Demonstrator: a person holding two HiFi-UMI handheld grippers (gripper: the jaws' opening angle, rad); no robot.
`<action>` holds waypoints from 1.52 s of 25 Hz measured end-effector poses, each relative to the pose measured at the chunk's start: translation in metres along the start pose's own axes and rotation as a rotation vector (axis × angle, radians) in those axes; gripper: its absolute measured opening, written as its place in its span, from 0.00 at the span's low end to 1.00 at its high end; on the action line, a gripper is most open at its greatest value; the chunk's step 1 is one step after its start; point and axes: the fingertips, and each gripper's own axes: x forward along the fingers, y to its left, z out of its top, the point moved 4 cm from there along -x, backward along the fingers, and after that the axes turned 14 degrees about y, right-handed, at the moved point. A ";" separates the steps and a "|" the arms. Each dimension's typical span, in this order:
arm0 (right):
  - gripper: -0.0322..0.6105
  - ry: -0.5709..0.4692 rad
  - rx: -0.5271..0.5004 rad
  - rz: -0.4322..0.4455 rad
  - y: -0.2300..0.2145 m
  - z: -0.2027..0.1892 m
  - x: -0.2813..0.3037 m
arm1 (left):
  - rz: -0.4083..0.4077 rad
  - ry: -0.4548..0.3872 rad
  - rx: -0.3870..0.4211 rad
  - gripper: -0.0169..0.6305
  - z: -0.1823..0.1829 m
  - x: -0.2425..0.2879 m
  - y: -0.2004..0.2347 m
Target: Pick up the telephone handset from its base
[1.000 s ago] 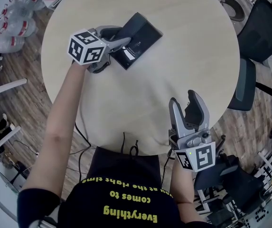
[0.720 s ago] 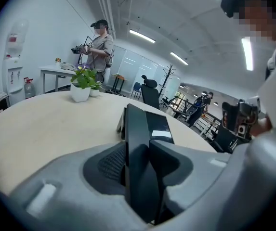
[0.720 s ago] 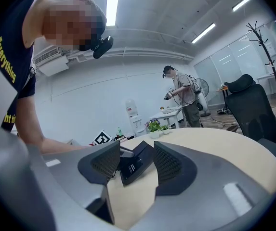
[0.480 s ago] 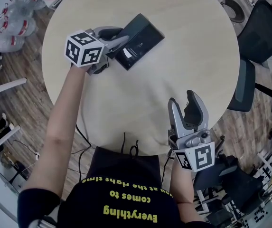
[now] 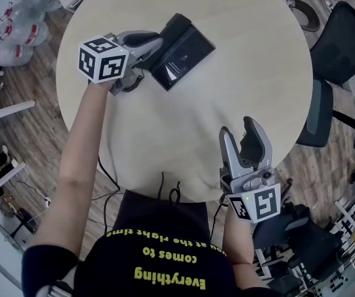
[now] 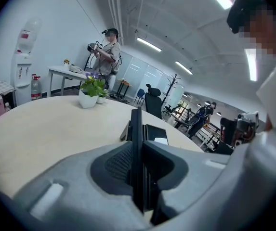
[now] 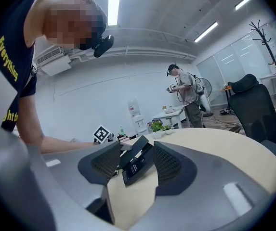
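Note:
The black telephone base (image 5: 188, 55) lies at the far left of the round table (image 5: 239, 73). Its handset (image 5: 172, 28) runs along the base's far-left edge. My left gripper (image 5: 157, 46) reaches it from the left; its jaws are closing, and both pads press on the handset. In the left gripper view the handset (image 6: 137, 138) stands as a thin black slab pinched between the pads, with the base (image 6: 156, 132) behind it. My right gripper (image 5: 239, 132) hovers open and empty at the table's near edge, pointing at the phone (image 7: 138, 165).
A coiled cord (image 5: 131, 79) lies under my left gripper. Potted plants (image 6: 91, 92) stand at the table's far side. Office chairs (image 5: 341, 39) are to the right, water bottles (image 5: 16, 23) on the floor to the left. A person (image 6: 109, 52) stands in the background.
The left gripper's jaws have closed onto the handset, and the gripper has risen and drifted left. The handset has shifted with it against the base. The right gripper has not moved.

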 end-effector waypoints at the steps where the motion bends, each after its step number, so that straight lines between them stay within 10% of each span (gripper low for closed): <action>1: 0.39 -0.001 -0.001 0.000 0.000 0.000 0.000 | 0.002 0.001 0.009 0.14 0.001 -0.001 -0.002; 26: 0.36 -0.120 -0.130 -0.021 0.038 0.041 -0.037 | 0.186 -0.392 0.105 0.14 0.023 -0.127 -0.119; 38: 0.15 -0.184 -0.267 -0.008 0.078 0.060 -0.071 | 0.313 -0.534 0.149 0.14 0.000 -0.193 -0.183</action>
